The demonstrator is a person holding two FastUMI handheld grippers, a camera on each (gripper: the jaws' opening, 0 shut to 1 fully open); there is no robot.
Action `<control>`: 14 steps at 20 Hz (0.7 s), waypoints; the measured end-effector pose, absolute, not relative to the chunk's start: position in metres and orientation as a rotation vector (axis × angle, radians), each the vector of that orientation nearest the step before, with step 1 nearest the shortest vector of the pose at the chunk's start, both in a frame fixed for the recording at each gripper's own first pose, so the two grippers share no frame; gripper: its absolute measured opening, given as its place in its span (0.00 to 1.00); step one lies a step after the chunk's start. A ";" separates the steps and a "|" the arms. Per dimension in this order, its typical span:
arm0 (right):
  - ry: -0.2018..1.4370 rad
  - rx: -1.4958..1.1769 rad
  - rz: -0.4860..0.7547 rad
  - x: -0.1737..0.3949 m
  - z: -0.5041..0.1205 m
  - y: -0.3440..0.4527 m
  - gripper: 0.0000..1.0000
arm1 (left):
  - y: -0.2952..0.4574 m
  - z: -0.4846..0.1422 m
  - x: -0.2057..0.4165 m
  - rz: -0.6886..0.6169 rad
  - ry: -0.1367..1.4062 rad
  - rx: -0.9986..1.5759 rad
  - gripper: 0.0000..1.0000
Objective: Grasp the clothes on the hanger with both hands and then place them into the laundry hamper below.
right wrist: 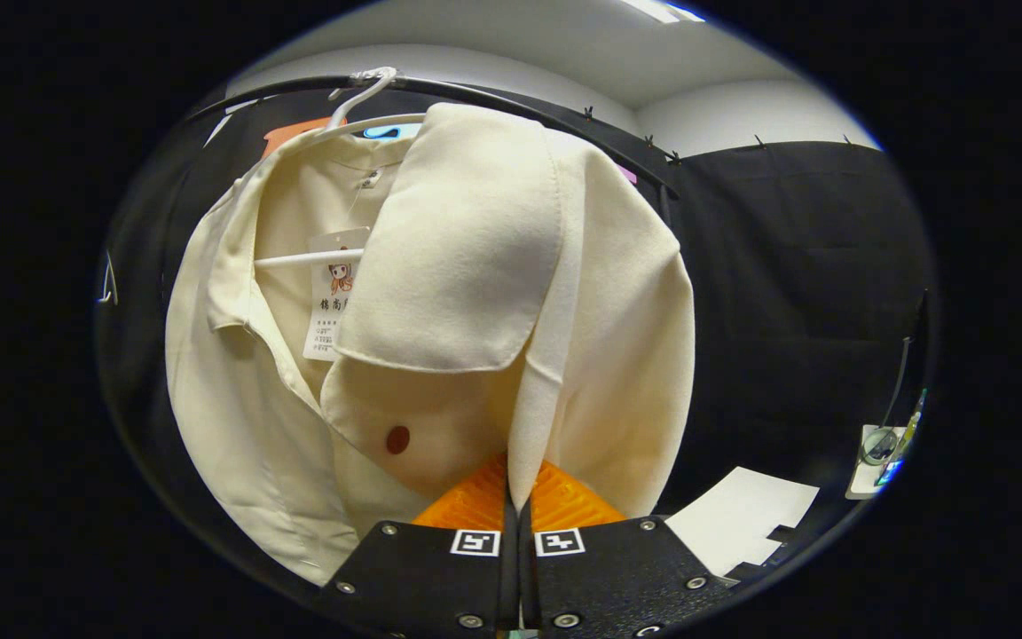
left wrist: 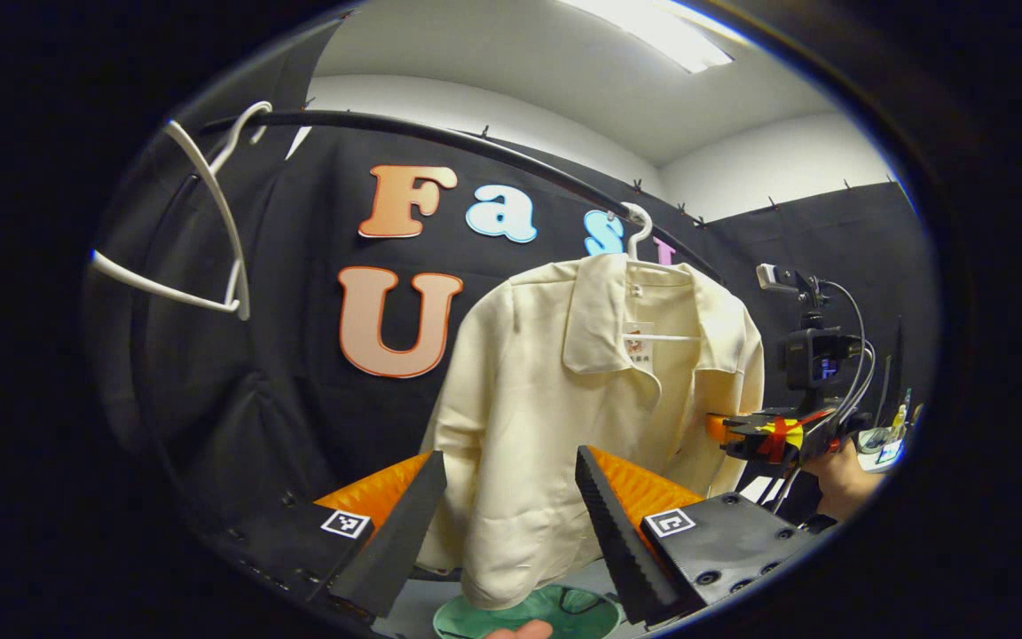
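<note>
While right gripper (right wrist: pixel 518 497) pinches shirt (left wrist: pixel 564 417) placket, left gripper (left wrist: pixel 511 524) gapes — spare hanger (left wrist: pixel 209 231) alongside.

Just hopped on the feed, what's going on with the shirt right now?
A cream shirt hangs on a white hanger from the black rail. The right tongs are shut on the shirt's front edge. The left tongs are open, facing the shirt's lower part without gripping it. A green hamper sits below, and an empty white hanger hangs farther along the rail.
</note>
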State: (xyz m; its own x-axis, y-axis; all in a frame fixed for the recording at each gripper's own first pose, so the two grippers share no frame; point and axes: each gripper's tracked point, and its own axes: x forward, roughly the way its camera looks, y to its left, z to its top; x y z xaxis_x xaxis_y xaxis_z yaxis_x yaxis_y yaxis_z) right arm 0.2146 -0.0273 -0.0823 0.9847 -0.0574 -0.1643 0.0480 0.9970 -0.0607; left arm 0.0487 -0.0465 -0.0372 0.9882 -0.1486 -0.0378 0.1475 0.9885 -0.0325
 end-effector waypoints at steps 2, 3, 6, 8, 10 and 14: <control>0.152 -0.062 -0.036 0.200 -0.073 -0.027 0.00 | -0.083 -0.045 0.068 -0.226 0.044 -0.060 0.96; 0.149 -0.059 -0.027 0.192 -0.070 -0.027 0.00 | -0.100 -0.048 0.077 -0.259 0.045 -0.072 0.96; 0.142 -0.048 -0.013 0.177 -0.059 -0.032 0.00 | -0.138 -0.062 0.105 -0.305 0.042 -0.124 0.97; 0.135 -0.045 -0.019 0.169 -0.052 -0.039 0.00 | -0.160 -0.073 0.121 -0.325 0.034 -0.138 0.97; 0.139 -0.039 -0.018 0.167 -0.049 -0.045 0.00 | -0.173 -0.094 0.135 -0.305 0.035 -0.095 1.00; 0.152 -0.064 -0.011 0.165 -0.048 -0.051 0.00 | -0.187 -0.122 0.153 -0.252 0.017 0.055 0.97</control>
